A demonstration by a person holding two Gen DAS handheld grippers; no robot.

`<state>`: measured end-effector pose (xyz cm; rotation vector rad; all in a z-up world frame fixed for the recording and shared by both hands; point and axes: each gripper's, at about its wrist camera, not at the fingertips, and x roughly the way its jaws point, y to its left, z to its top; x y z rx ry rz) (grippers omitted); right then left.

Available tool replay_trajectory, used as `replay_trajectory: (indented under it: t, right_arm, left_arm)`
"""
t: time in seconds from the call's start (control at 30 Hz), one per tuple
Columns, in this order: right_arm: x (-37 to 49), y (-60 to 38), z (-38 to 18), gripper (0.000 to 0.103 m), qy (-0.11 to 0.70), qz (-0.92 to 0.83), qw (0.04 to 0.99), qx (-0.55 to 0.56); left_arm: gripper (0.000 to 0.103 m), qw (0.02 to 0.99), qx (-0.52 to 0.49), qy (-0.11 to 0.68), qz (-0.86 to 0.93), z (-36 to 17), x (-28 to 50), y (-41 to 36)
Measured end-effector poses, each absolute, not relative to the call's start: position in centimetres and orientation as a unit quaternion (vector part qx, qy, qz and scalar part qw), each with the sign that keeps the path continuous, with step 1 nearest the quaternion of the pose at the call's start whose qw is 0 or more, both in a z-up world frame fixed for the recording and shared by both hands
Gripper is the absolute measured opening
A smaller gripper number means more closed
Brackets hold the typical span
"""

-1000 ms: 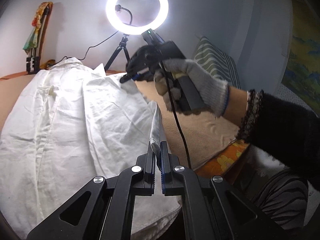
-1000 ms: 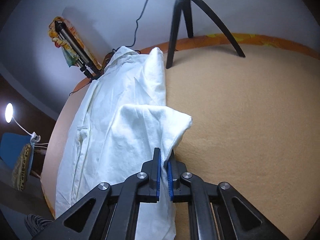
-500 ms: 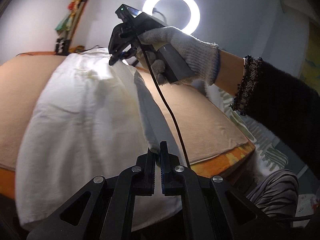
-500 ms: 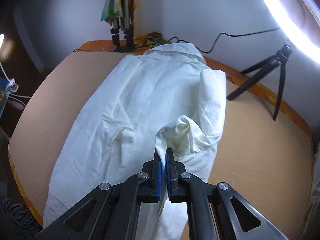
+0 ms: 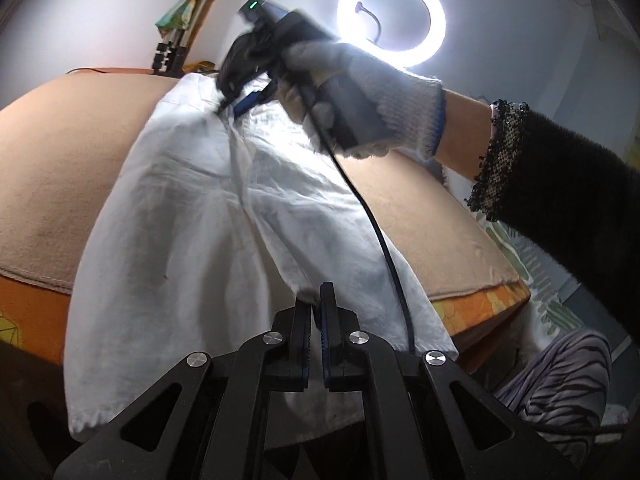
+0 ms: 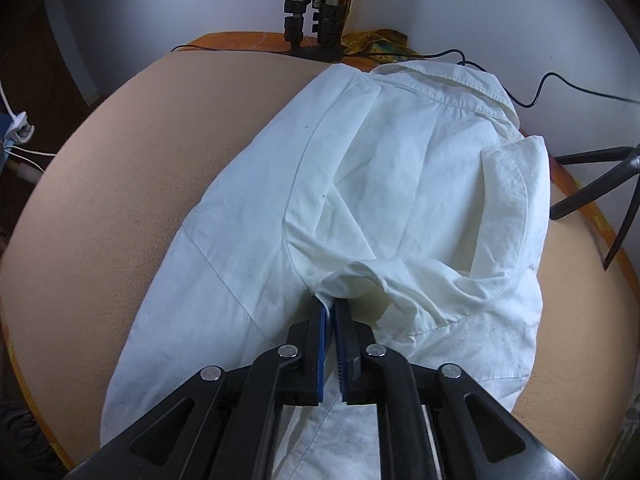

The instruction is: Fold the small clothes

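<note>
A white collared shirt (image 5: 180,220) lies on the tan pad (image 5: 52,168), with its long side folded over onto the body. My left gripper (image 5: 316,304) is shut on the folded edge near the hem. A gloved hand (image 5: 368,88) holds my right gripper (image 5: 236,100) down at the collar end, where it is blurred. In the right wrist view the shirt (image 6: 400,168) fills the middle. The right gripper (image 6: 331,308) has its jaws opening, a narrow gap shows between the blue pads, and a bunched fold of the shirt still lies at their tips.
A lit ring light (image 5: 391,18) stands behind the pad on a tripod (image 6: 592,184). A folded stand with a colourful cloth (image 6: 316,8) leans at the far edge. A black cable (image 5: 380,232) trails over the shirt. The person's striped trousers (image 5: 560,380) are at the lower right.
Both grippers carried the shirt's right side leftward over the body. The right gripper came down near the collar end and its pads parted. The left stayed shut on the hem edge.
</note>
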<state>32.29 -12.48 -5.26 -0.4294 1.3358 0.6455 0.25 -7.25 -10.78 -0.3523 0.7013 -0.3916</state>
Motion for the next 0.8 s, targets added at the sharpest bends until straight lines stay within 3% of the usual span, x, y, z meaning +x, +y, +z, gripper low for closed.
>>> replay_trajectory:
  t: [0.03,0.13,0.2,0.33,0.4,0.43,0.57,0.7,0.8]
  right_arm:
    - [32.5,-13.2,-4.4,0.032,0.604,0.299,0.718,-0.171]
    - [32.2,-16.7,-0.7,0.032,0.578,0.314,0.744,-0.114]
    - [31.7,-20.5,1.4,0.032,0.572,0.304,0.758,-0.071]
    - [28.0,-27.7,3.1,0.035,0.582,0.289,0.759,-0.037]
    - [25.0,-30.6,3.4,0.035,0.593,0.291,0.75,-0.026]
    - [23.7,-31.7,3.3,0.035,0.602,0.292,0.742,-0.016]
    - [18.2,-34.3,1.9,0.035,0.641,0.306,0.704,0.014]
    - [14.6,-34.2,0.7,0.035,0.654,0.316,0.687,-0.009]
    - [13.4,-34.0,0.0,0.029,0.659,0.323,0.68,-0.015]
  left_arm:
    - [0.003,0.904,-0.165,0.343,-0.194,-10.7,0.1,-7.4]
    - [0.005,0.901,-0.142,0.35,-0.213,-10.0,-0.6,-7.8]
    - [0.013,0.901,-0.123,0.35,-0.226,-9.0,-1.4,-7.7]
    - [0.015,0.904,-0.091,0.337,-0.249,-7.0,-3.3,-6.1]
    - [0.04,0.908,-0.076,0.335,-0.242,-6.2,-3.8,-4.7]
    - [0.045,0.911,-0.072,0.333,-0.234,-5.8,-3.9,-3.8]
    - [0.046,0.916,-0.059,0.347,-0.193,-5.5,-2.6,-0.7]
    - [0.046,0.899,-0.11,0.387,-0.172,-6.6,0.0,2.1]
    - [0.046,0.895,-0.119,0.396,-0.165,-7.4,0.7,2.5]
